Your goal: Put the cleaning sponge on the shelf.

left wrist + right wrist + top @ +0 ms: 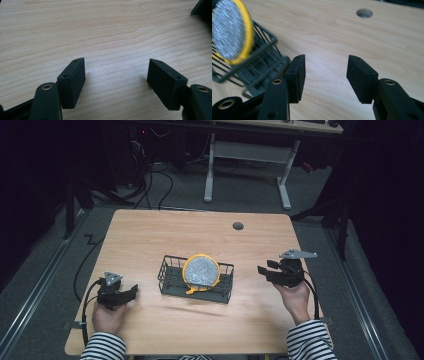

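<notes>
The left hand-held gripper rests low at the near left of the desk, its jaws spread wide with nothing between them. In the left gripper view the two black pads stand well apart over bare wood grain, and a dark corner shows at the top right edge (too little of it to say what it is).

The right hand-held gripper sits at the right of the desk, held in the person's right hand, pointing leftward toward the wire basket. Its jaws are also parted, somewhat less widely than the left pair, and hold nothing; the right gripper view shows only desk surface between the pads.

The basket stands near the middle of the desk, between the two grippers and apart from both. In it a round sieve with a yellow rim and a silvery mesh stands on edge, leaning against the wires.

The high view gives the whole layout: both striped sleeves, both grippers, the basket and the round cable hole at the far side of the desk. The right gripper view brings the sieve and basket close at its left, blurred, with the basket's corner just beside the left pad, and the hole beyond.
</notes>
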A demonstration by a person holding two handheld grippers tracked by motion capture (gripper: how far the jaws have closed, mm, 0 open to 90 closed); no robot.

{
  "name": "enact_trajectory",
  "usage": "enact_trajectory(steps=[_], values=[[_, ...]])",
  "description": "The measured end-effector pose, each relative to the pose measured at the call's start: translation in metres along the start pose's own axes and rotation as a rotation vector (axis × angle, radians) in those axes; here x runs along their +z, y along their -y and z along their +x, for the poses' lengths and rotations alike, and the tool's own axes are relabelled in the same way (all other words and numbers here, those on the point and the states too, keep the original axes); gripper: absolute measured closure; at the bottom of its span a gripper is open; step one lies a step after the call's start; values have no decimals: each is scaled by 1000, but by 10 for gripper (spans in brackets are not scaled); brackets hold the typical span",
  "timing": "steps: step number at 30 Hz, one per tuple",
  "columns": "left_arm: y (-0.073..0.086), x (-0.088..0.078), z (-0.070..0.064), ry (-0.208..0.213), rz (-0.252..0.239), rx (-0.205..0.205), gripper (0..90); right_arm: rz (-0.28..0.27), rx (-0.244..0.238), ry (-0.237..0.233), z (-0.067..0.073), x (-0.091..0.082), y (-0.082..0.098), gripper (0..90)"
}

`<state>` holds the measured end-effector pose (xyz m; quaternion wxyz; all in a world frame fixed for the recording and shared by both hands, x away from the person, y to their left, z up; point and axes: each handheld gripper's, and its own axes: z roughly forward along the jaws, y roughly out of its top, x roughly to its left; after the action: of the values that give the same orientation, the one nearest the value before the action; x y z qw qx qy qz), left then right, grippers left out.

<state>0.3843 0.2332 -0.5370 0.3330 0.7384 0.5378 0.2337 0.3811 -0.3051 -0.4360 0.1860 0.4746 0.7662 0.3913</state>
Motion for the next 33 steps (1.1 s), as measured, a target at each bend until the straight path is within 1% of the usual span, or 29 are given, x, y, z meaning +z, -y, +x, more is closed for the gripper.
enact_trajectory(steps=[1,4,9,19,22,24,27,29,30,31,32,33], values=[[0,0,0,0,0,0,312,2,6,1,-2,2,6,496],[0,0,0,0,0,0,312,5,53,4,-7,8,25,494],[0,0,0,0,1,0,312,11,100,3,-10,15,45,494],[0,0,0,0,-1,0,312,14,135,11,-12,21,68,490],[0,0,0,0,0,0,312,23,128,23,-11,23,73,488],[0,0,0,0,0,-1,312,16,127,27,-11,23,77,486],[0,0,0,0,-1,-1,312,15,135,37,-12,24,83,479],[0,0,0,-1,-1,-1,312,20,148,32,-12,25,87,469],[0,0,0,0,-1,-1,312,19,142,34,-12,26,88,465],[0,0,0,0,-1,-1,312,20,145,44,-11,26,89,460],[0,0,0,0,-1,-1,312,21,138,54,-10,26,91,457],[0,0,0,0,-1,-1,312,25,138,56,-10,27,92,452]])
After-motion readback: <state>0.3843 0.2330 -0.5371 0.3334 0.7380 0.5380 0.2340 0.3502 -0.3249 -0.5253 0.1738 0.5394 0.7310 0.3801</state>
